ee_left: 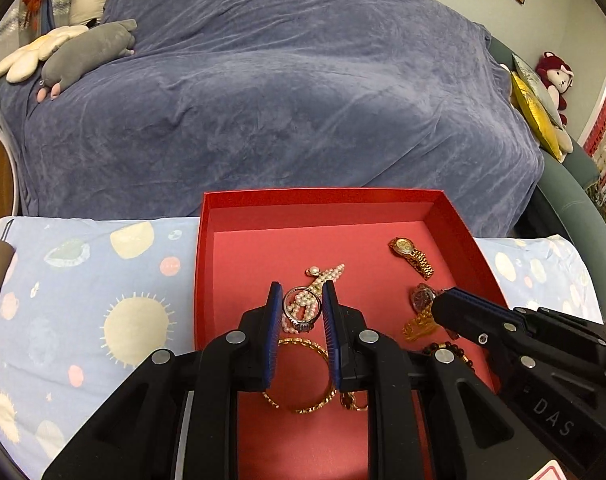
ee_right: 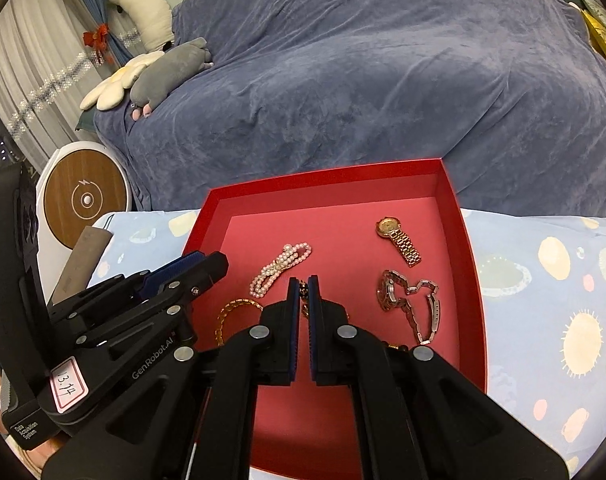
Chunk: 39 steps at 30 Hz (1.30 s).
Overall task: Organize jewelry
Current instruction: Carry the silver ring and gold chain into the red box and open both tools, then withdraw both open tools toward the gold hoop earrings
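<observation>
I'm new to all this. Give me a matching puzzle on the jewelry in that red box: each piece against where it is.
Things:
1 gold watch
2 pearl strand
3 silver ring

Places:
a gripped in the left tool
b middle of the red box
c toward the box's far right corner

Pairs: 1-c, 2-b, 3-a
</observation>
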Each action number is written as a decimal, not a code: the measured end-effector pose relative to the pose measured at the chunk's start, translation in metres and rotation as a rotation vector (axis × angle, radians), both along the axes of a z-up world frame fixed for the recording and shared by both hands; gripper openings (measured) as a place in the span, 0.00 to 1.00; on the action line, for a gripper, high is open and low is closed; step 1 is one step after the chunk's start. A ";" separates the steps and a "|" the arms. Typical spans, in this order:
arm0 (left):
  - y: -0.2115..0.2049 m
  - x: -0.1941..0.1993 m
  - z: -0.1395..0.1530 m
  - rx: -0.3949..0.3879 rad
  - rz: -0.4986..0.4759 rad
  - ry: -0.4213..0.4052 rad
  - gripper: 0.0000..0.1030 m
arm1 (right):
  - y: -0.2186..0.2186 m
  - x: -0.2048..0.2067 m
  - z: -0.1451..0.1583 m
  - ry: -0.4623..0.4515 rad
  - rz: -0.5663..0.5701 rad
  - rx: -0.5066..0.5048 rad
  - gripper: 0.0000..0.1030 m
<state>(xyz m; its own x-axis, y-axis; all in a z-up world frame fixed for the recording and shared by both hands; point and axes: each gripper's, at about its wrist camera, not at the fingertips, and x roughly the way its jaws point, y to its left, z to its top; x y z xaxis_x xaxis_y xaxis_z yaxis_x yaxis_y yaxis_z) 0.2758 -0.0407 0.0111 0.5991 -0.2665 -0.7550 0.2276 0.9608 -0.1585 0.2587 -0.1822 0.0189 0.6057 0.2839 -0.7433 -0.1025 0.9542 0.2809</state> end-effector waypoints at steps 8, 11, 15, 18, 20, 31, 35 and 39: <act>0.003 0.004 -0.003 0.008 0.030 0.007 0.38 | -0.003 -0.005 0.001 -0.019 -0.007 -0.001 0.06; 0.008 -0.001 0.005 0.007 0.054 -0.016 0.49 | -0.005 -0.012 0.009 -0.032 -0.009 -0.003 0.06; 0.021 -0.016 0.019 -0.026 0.078 -0.018 0.49 | -0.008 -0.030 0.026 -0.050 -0.011 -0.007 0.16; 0.033 -0.034 0.031 -0.047 0.095 -0.027 0.49 | -0.009 -0.051 0.039 -0.064 -0.002 -0.023 0.20; 0.040 -0.050 0.038 -0.047 0.106 -0.029 0.49 | -0.010 -0.065 0.049 -0.069 0.003 -0.033 0.20; 0.063 -0.134 0.052 -0.022 0.125 -0.040 0.53 | -0.041 -0.156 0.056 -0.051 -0.068 0.007 0.26; 0.065 -0.166 0.041 0.008 0.113 -0.034 0.57 | -0.045 -0.178 0.051 -0.029 -0.087 0.045 0.27; 0.068 -0.184 0.015 0.007 0.112 0.042 0.58 | -0.040 -0.192 0.043 -0.013 -0.085 0.062 0.30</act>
<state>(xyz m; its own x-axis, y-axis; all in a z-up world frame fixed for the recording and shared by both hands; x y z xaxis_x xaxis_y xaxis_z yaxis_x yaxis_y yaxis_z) 0.0915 0.0270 0.0259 0.5927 -0.1943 -0.7817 0.1117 0.9809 -0.1591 0.0667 -0.2219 0.0618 0.6387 0.2767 -0.7180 -0.0263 0.9404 0.3390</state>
